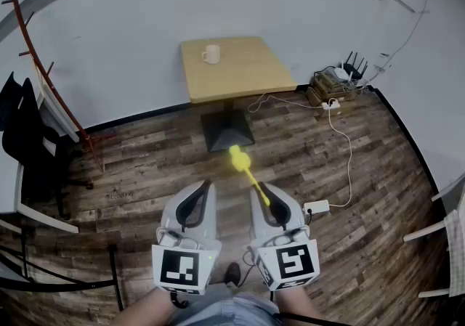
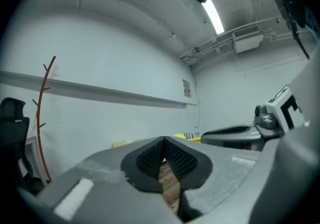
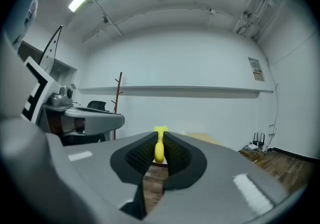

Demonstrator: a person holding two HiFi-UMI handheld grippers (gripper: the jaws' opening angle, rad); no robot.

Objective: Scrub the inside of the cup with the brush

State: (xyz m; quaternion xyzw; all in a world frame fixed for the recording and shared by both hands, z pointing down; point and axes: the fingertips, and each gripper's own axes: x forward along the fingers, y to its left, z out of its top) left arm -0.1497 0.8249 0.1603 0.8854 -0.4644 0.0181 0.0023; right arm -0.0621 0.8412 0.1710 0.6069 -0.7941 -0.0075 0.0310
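Nearest, low in the head view: left gripper (image 1: 205, 188) and right gripper (image 1: 263, 192), side by side and held level above the wooden floor (image 1: 131, 165). Left gripper: fingers (image 2: 149, 160) closed tip to tip, holding nothing. Right gripper: fingers (image 3: 141, 155) clamped on the handle of the yellow brush (image 1: 242, 163), with the brush head projecting forward past the tips. Farther out, well apart from both grippers: small square tabletop (image 1: 243, 74) on a pedestal base by the wall, carrying the white cup (image 1: 211, 54), upright near the far left corner. Step in hand, judged from this layout: approach, scrubbing not yet begun. Close the distance to the tabletop before reaching. Keep clear of the white cable (image 1: 341, 143) lying on the floor to the right of the base. Maintain a firm clamp on the brush handle throughout. Open the left fingers ahead of contact and steady the cup by its wall or handle. Avoid nudging the cup toward the nearby edge. Line the brush head up with the cup mouth, then enter from above.
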